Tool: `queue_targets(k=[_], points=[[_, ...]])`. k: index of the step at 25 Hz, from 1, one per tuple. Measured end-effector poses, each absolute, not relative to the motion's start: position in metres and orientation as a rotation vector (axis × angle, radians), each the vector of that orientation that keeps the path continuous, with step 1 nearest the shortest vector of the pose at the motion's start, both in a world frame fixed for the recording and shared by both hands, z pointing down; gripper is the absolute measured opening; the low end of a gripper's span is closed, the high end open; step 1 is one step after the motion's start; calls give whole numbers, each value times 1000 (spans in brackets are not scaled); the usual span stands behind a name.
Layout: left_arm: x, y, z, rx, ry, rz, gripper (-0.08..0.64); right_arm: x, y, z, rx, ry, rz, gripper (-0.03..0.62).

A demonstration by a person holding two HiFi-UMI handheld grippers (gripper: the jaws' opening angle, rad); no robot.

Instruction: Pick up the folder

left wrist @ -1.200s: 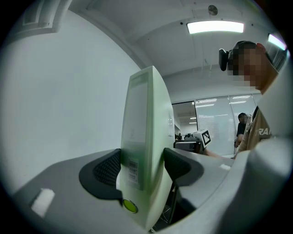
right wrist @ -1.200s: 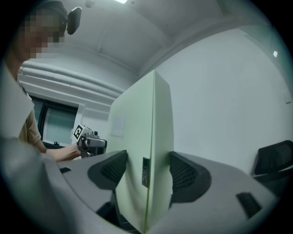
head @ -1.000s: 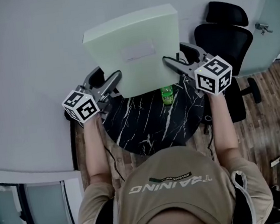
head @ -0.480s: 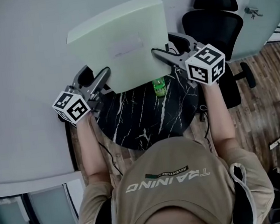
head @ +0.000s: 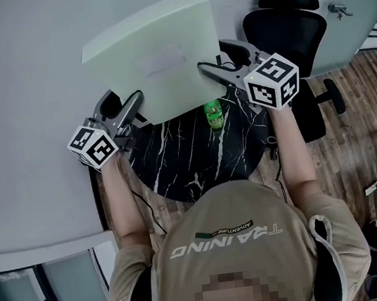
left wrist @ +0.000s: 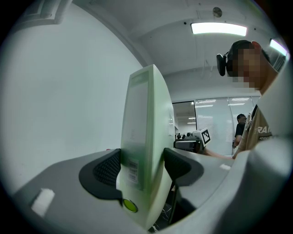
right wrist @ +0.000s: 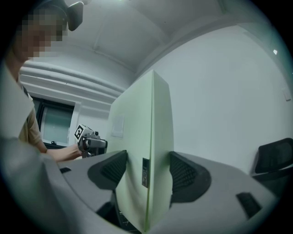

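Observation:
A thick pale green folder [head: 157,58] with a white label is held up in the air above a round black marble table [head: 196,159]. My left gripper [head: 136,105] is shut on its left lower edge, and my right gripper [head: 205,71] is shut on its right lower edge. In the left gripper view the folder [left wrist: 144,146] stands edge-on between both black pads. In the right gripper view the folder [right wrist: 146,155] likewise fills the gap between the pads, with the other gripper [right wrist: 89,141] beyond it.
A small green bottle [head: 214,114] stands on the table just under the folder's lower edge. A black office chair [head: 293,31] is at the right, against a grey wall [head: 23,78]. Wooden floor [head: 361,111] shows to the right.
The folder and both grippers have shifted up and to the left in the head view, held as before. The green bottle stays on the table.

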State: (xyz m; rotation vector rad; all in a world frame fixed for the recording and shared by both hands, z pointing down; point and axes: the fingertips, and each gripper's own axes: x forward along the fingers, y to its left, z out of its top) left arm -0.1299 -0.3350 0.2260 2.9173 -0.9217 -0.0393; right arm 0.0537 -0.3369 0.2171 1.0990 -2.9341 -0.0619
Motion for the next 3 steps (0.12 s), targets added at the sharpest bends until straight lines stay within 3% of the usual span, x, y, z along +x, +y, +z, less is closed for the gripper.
queue_targets(k=[3], points=[[-133,-343,223,2907,-940,-36,281,51,-345,214,1097,-2939,-72,265]])
